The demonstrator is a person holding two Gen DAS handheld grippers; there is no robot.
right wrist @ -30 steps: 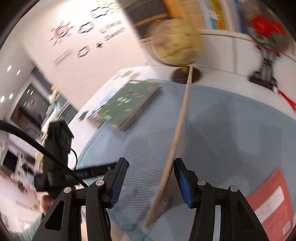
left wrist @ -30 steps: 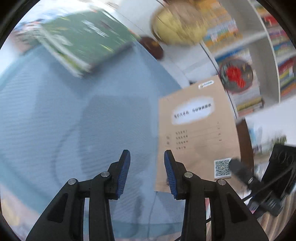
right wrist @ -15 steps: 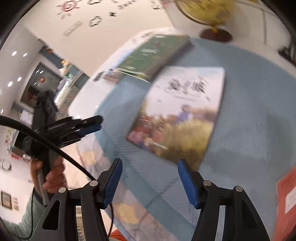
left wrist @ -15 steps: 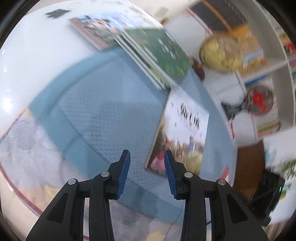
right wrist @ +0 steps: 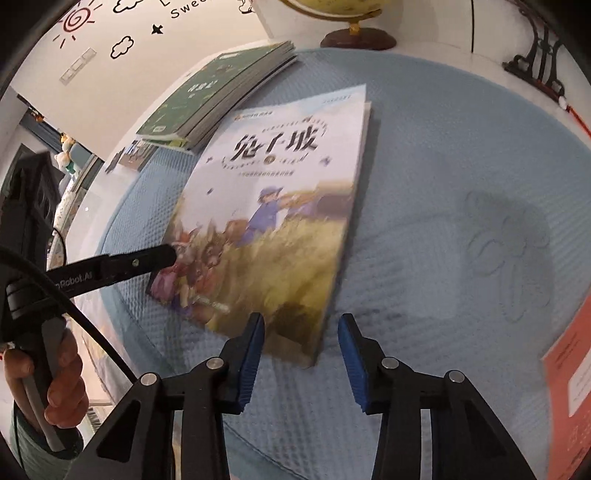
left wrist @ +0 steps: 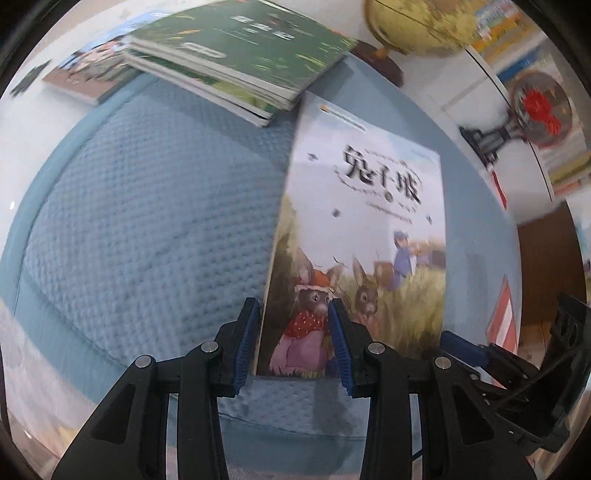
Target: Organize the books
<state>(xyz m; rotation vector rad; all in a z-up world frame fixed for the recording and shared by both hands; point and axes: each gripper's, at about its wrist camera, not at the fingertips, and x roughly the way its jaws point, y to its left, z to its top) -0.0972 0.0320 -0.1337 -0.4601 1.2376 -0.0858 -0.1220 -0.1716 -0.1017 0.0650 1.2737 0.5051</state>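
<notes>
A picture book with rabbits on its cover [left wrist: 369, 229] [right wrist: 280, 206] lies face up on the blue quilted mat [left wrist: 147, 221]. My left gripper [left wrist: 293, 308] hovers over the book's near left corner with its fingers apart; the pads do not press on the book. In the right wrist view the left gripper [right wrist: 162, 254] reaches in over that same corner. My right gripper [right wrist: 302, 321] straddles the near right corner, jaws closing, pads clear of the book. A stack of green books [left wrist: 240, 51] [right wrist: 214, 92] lies just beyond.
A globe [left wrist: 417, 18] on a wooden base [right wrist: 358, 37] stands behind the mat. A red fan ornament [left wrist: 539, 107] stands at the right, with bookshelves behind it. An orange-red book [right wrist: 569, 387] lies at the mat's right edge. Another book [left wrist: 88, 74] sits under the green stack. A hand [right wrist: 62, 384] holds the left gripper's handle.
A second ago the book stood on edge between the right fingers. It now lies flat, cover up. Both grippers have sunk closer to its near edge. The right jaws widened, then narrowed.
</notes>
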